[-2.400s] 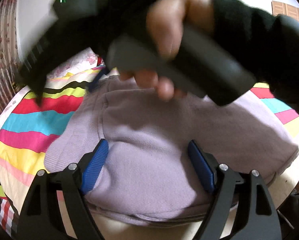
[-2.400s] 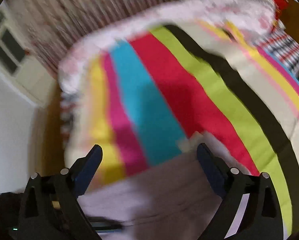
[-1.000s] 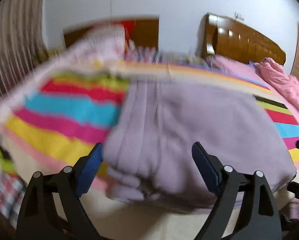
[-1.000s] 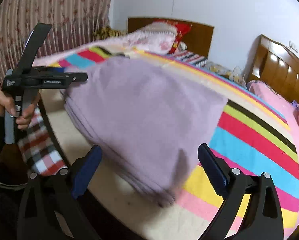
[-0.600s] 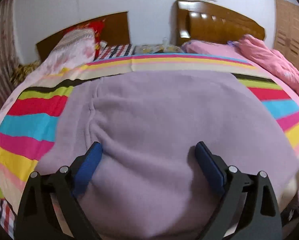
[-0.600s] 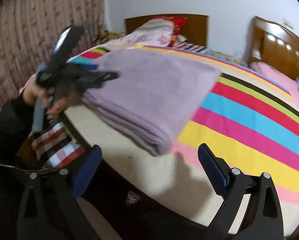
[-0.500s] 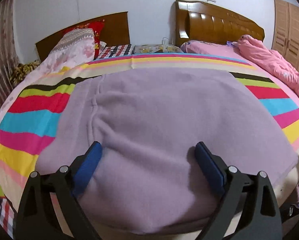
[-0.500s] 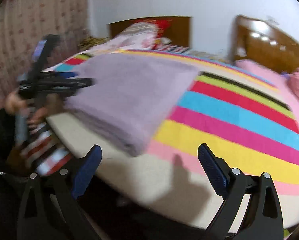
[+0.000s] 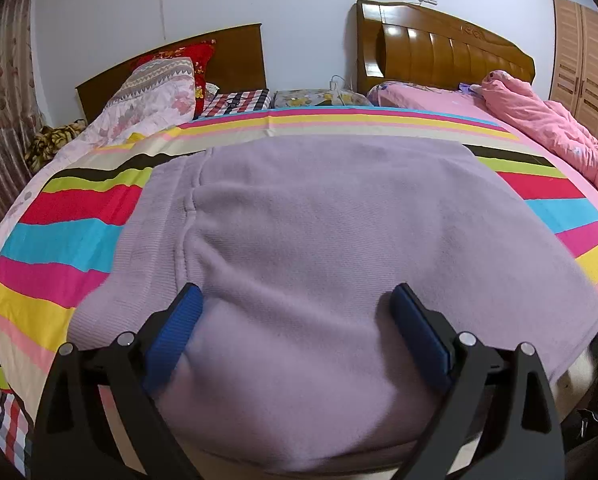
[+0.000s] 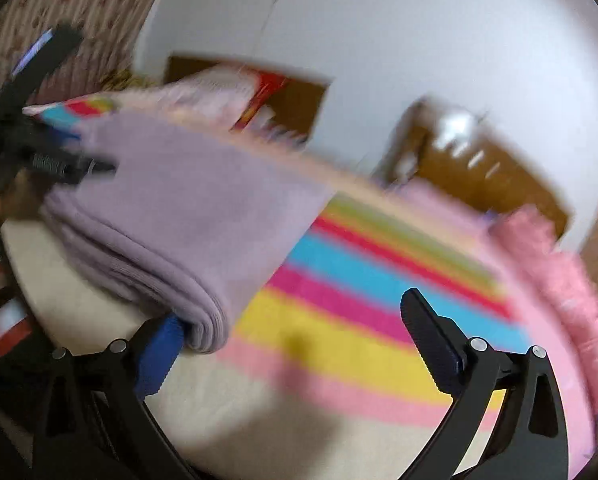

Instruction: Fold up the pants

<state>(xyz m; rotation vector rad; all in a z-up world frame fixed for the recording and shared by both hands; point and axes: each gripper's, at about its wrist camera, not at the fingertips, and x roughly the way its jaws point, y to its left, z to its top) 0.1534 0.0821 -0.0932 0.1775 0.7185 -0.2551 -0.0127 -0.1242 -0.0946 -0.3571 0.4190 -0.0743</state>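
1. Fingers (image 9: 175,328) of the left gripper (image 9: 297,322) are spread wide and have just been opening; the pants (image 9: 339,248) lie between them, pads not squeezing.
2. Right gripper (image 10: 295,326) is spread wide too, its left finger right by the folded stack's corner.
3. Those lilac pants sit folded on the striped bed (image 9: 55,240), near its edge.
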